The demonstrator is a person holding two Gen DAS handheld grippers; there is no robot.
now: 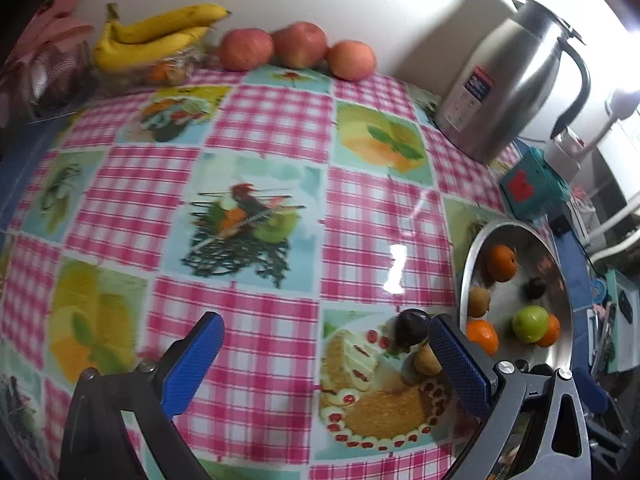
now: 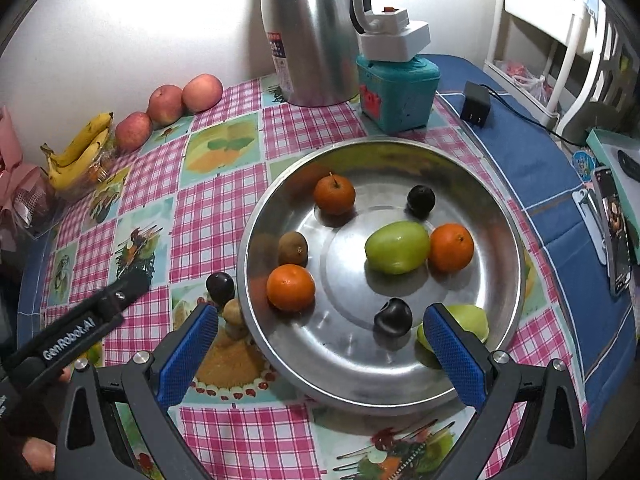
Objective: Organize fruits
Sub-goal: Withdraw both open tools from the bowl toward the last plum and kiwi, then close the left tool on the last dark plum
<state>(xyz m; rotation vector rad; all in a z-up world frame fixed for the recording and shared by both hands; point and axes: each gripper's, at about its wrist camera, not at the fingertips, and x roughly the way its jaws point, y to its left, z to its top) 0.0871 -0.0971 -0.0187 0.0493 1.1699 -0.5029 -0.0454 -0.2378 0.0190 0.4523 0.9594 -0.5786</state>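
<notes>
"GenRobot.AI" stands in white letters on the black body of the left gripper (image 2: 132,280); the steel jug (image 2: 308,32) bears a label showing "24", its other print too small to read.

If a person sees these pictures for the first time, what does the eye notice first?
First, the big steel bowl in the middle of the checked tablecloth, holding oranges, green fruits and dark plums. Behind it stands a tall steel kettle. By the far wall lie three apples and bananas.
</notes>
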